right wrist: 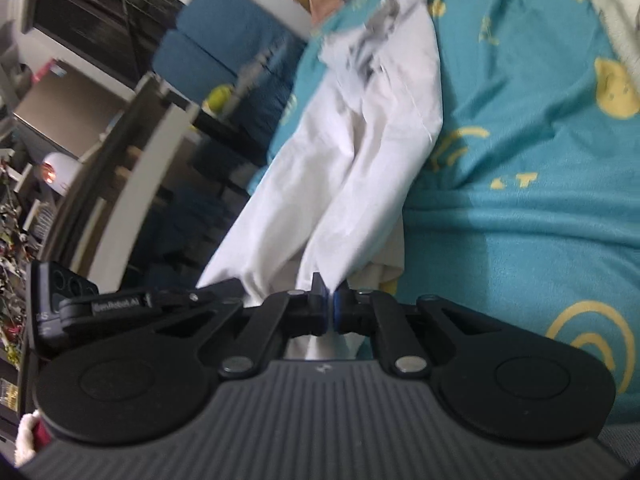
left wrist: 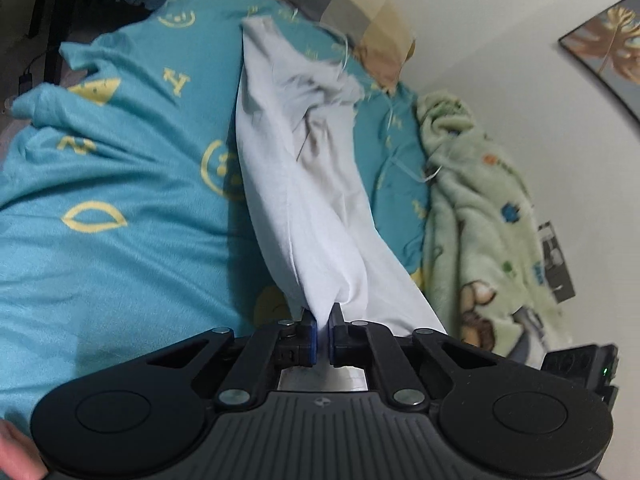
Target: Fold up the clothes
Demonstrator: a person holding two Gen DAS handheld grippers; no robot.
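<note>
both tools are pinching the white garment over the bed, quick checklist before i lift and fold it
1. Left tool shut on the white garment: ok.
2. Right tool shut on the garment: ok.
3. Cloth runs from both grips toward the far end on the teal bedsheet: ok.
4. Garment flat, no bunching: not ok, far end crumpled.
5. Green blanket apart from the garment: ok.
6. Each grip at a matching corner: cannot tell.
</note>
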